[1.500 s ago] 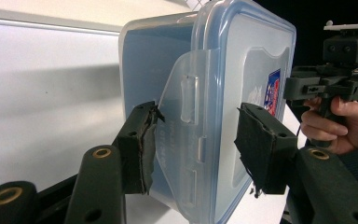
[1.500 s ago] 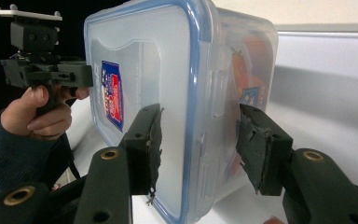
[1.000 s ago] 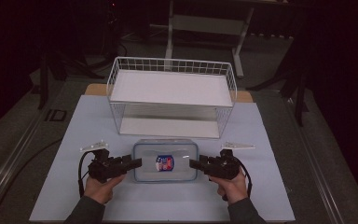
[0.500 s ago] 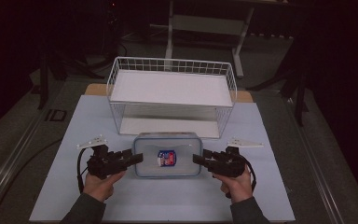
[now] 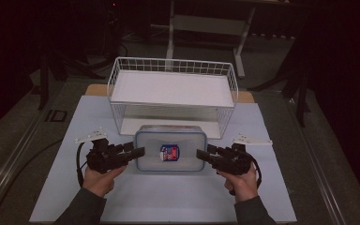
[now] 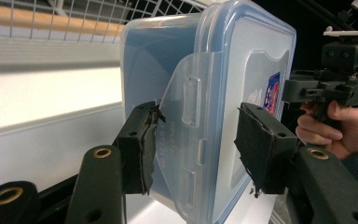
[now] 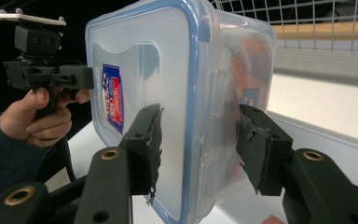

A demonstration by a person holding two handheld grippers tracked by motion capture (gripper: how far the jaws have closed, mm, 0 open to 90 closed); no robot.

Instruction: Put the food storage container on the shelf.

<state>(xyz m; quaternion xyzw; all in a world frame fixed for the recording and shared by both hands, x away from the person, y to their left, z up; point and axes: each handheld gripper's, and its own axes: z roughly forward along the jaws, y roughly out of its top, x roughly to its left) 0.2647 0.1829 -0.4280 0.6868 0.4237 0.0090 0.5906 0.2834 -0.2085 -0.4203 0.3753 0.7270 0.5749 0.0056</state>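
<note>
Clear plastic with a blue-rimmed lid, the box (image 5: 170, 151) hangs between the two grippers, just in front of the wire basket (image 5: 172, 93) and above the white mat (image 5: 168, 197). Both hands reach in level from opposite ends, forearms angled inward, jaws pointing at each other. The left gripper (image 5: 138, 152) is clamped on the box's left end, and the right gripper (image 5: 200, 153) is clamped on its right end. A red and blue label (image 5: 169, 152) sits on the lid; its writing is too small to read. From the left gripper view the pads (image 6: 142, 144) squeeze the box (image 6: 205, 102) across lid and base at a hinged latch flap. From the right gripper view something orange shows through the box (image 7: 177, 93) wall, which the high view does not reveal.
</note>
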